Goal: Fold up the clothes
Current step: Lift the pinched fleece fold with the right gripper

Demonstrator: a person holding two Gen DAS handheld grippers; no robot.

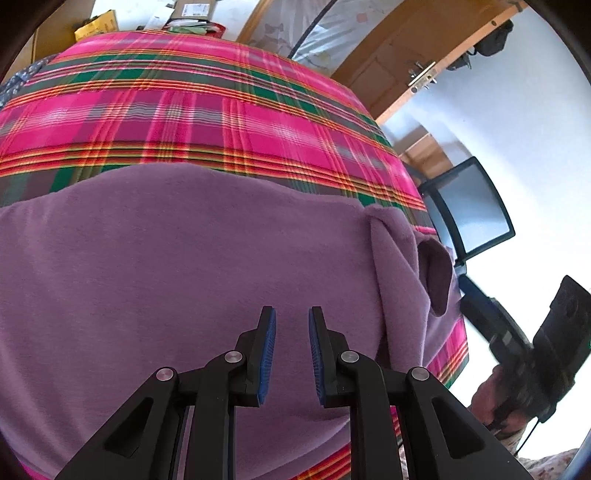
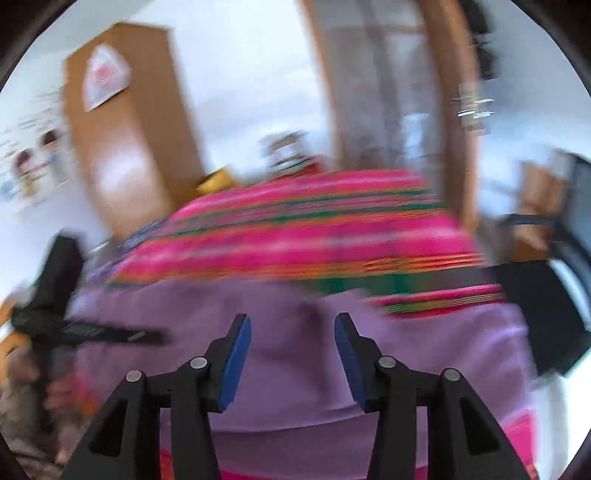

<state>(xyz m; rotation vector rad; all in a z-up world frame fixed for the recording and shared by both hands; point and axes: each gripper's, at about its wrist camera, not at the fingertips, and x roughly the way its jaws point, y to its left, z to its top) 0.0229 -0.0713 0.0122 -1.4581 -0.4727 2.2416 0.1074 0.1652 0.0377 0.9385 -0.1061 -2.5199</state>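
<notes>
Left gripper [image 1: 291,325] hovers spread over the sweater [image 1: 184,277], which lies flat across the near edge of the plaid cloth [image 1: 221,122]. Its raised sleeve fold [image 1: 399,258] sits to that gripper's right, nearer the right gripper [image 2: 293,332], also spread and empty.

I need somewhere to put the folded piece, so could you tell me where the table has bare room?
Free: plaid cloth beyond the purple garment, up to the far-edge clutter. Crowded: near side, under the garment.
</notes>
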